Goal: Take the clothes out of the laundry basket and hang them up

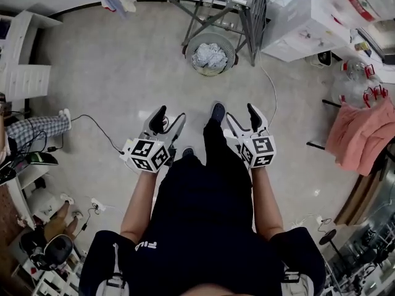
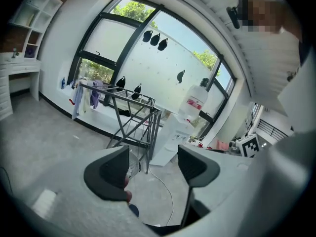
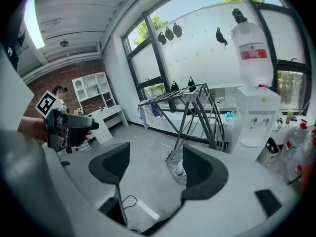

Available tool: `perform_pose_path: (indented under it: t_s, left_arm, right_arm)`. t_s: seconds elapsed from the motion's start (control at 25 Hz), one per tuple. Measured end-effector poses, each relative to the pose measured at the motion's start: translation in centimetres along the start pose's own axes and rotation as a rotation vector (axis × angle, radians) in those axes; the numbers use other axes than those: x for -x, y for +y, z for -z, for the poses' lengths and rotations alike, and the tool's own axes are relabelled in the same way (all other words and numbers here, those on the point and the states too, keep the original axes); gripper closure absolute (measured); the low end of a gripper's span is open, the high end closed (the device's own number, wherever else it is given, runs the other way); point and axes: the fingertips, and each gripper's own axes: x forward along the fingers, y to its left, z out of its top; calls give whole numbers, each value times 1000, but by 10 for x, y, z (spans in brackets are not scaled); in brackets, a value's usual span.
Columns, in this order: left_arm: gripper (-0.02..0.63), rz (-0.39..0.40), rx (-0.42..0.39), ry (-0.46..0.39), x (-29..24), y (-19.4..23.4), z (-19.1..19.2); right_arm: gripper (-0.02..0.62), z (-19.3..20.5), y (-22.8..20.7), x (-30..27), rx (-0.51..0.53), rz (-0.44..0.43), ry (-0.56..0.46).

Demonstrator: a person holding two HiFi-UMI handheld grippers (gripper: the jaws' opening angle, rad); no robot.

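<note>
A round mesh laundry basket holding pale clothes stands on the floor ahead of me, at the foot of a grey metal drying rack. My left gripper and right gripper are held side by side at waist height, well short of the basket, both open and empty. In the right gripper view the basket shows between the jaws, under the rack. The left gripper view shows the rack with a few garments hanging at its far end; the basket peeks past the left jaw.
A white water dispenser stands right of the rack. Pink cloth hangs at the right edge. A cable trails over the floor on the left, near another person's legs and white shelves.
</note>
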Motion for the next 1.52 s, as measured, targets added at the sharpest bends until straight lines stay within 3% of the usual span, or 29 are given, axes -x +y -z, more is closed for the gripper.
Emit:
perform_pose_path:
  t_s: [0.16, 0.36, 0.52, 0.68, 1.04, 1.24, 1.4, 1.52]
  left_arm:
    - [307, -33, -3, -24, -54, 6, -20]
    - [307, -53, -80, -29, -103, 35, -20]
    - [308, -61, -103, -30, -150, 71, -2]
    - [308, -77, -199, 6, -216, 118, 38]
    - [307, -50, -252, 39, -297, 192, 110]
    - [307, -28, -215, 51, -315, 221, 149]
    - [307, -42, -209, 69, -333, 247, 184]
    - [307, -42, -225, 67, -344, 260, 200]
  right_arm:
    - [259, -7, -34, -54, 54, -58, 53]
    - [272, 3, -58, -133, 162, -84, 85]
    - [278, 37, -72, -199, 242, -84, 135]
    - [284, 65, -87, -267, 297, -76, 131]
    - [299, 173, -142, -410, 90, 3, 227]
    - [305, 223, -176, -480, -67, 33, 274]
    - [307, 258, -200, -524, -85, 33, 323]
    - [307, 278, -211, -548, -16, 0, 362]
